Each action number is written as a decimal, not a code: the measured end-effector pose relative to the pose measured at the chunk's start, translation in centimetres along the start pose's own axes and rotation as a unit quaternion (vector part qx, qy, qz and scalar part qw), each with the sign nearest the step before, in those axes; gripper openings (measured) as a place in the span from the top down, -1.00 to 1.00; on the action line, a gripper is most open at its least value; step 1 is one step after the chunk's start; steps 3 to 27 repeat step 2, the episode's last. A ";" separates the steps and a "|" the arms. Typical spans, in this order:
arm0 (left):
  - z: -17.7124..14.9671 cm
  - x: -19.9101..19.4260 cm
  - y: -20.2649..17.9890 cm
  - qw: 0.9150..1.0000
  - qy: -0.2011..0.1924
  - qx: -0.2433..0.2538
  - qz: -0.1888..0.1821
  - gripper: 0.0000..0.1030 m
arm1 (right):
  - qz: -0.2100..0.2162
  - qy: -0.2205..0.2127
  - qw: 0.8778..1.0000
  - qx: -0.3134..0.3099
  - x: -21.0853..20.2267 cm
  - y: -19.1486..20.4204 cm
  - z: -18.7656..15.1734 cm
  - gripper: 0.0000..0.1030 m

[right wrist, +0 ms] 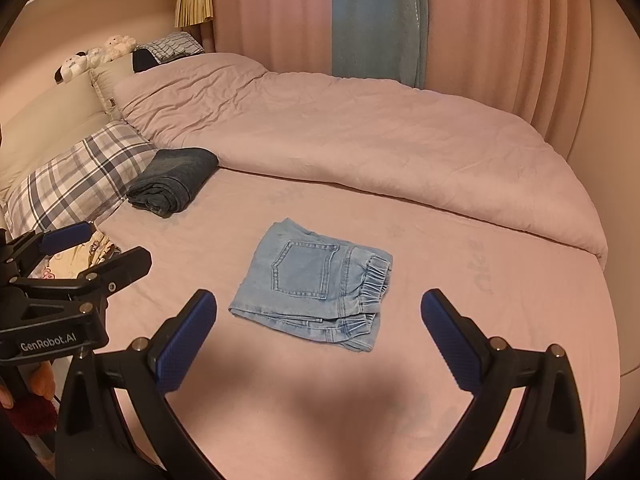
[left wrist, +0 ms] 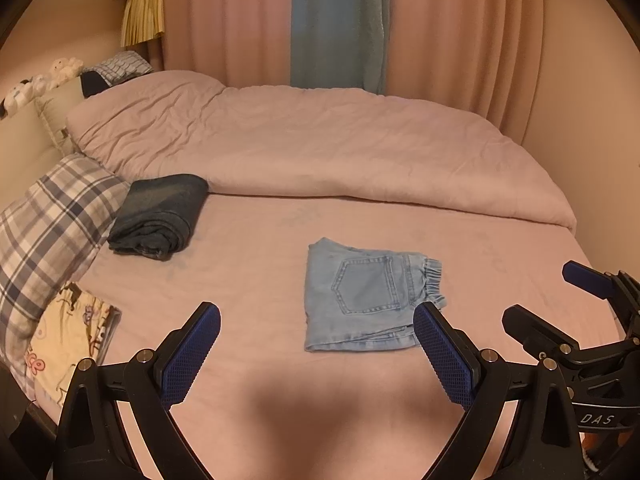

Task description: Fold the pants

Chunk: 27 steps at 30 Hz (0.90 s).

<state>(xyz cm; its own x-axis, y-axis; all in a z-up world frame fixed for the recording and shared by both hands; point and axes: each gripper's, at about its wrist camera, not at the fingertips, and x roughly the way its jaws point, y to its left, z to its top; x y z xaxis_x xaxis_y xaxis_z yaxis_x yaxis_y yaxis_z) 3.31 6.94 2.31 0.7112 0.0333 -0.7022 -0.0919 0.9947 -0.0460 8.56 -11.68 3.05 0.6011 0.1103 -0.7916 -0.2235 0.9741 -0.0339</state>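
At the far left, a plaid pillow (left wrist: 52, 216) is seen against the headboard, and a cartoon-printed cushion (left wrist: 68, 336) lies just below it at the bed's edge. Beside the pillow, a dark pair of jeans (left wrist: 160, 216) rests in a folded bundle on the pink sheet (left wrist: 248, 272). The left gripper (left wrist: 316, 356) is held above the near part of the sheet, apart from all cloth; its jaws are spread wide and nothing is held between them. Near the middle of the bed, the light blue pants (left wrist: 364, 300) lie as a compact, roughly square packet, with a back pocket facing up and the gathered elastic band at the right edge. Layered edges are visible along the near side of the packet, which indicates several folds. Behind it, a pink duvet (left wrist: 340, 152) is bunched across the far half of the bed. At the right, the right gripper (right wrist: 320, 336) is likewise held clear of the packet, with its jaws fully apart and empty. The folding is judged complete or nearly so; at most, squaring of the slightly uneven near corner or placement beside the dark bundle appears to remain.
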 end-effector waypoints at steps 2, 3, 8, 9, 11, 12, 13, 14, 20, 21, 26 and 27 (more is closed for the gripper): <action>0.0 0.0 0.1 1.000 0.001 -0.001 -0.004 -0.88 | 0.000 0.001 1.000 0.001 0.0 -0.1 0.0 -1.00; 0.0 0.0 0.1 1.000 0.001 -0.001 -0.004 -0.88 | 0.000 0.001 1.000 0.001 0.0 -0.1 0.0 -1.00; 0.0 0.0 0.1 1.000 0.001 -0.001 -0.004 -0.88 | 0.000 0.001 1.000 0.001 0.0 -0.1 0.0 -1.00; 0.0 0.0 0.1 1.000 0.001 -0.001 -0.004 -0.88 | 0.000 0.001 1.000 0.001 0.0 -0.1 0.0 -1.00; 0.0 0.0 0.1 1.000 0.001 -0.001 -0.004 -0.88 | 0.000 0.001 1.000 0.001 0.0 -0.1 0.0 -1.00; 0.0 0.0 0.1 1.000 0.001 -0.001 -0.004 -0.88 | 0.000 0.001 1.000 0.001 0.0 -0.1 0.0 -1.00; 0.0 0.0 0.1 1.000 0.001 -0.001 -0.004 -0.88 | 0.000 0.001 1.000 0.001 0.0 -0.1 0.0 -1.00; 0.0 0.0 0.1 1.000 0.001 -0.001 -0.004 -0.88 | 0.000 0.001 1.000 0.001 0.0 -0.1 0.0 -1.00; 0.0 0.0 0.1 1.000 0.001 -0.001 -0.004 -0.88 | 0.000 0.001 1.000 0.001 0.0 -0.1 0.0 -1.00; 0.0 0.0 0.1 1.000 0.001 -0.001 -0.004 -0.88 | 0.000 0.001 1.000 0.001 0.0 -0.1 0.0 -1.00; 0.0 0.0 0.1 1.000 0.001 -0.001 -0.004 -0.88 | 0.000 0.001 1.000 0.001 0.0 -0.1 0.0 -1.00; 0.0 0.0 0.1 1.000 0.001 -0.001 -0.004 -0.88 | 0.000 0.001 1.000 0.001 0.0 -0.1 0.0 -1.00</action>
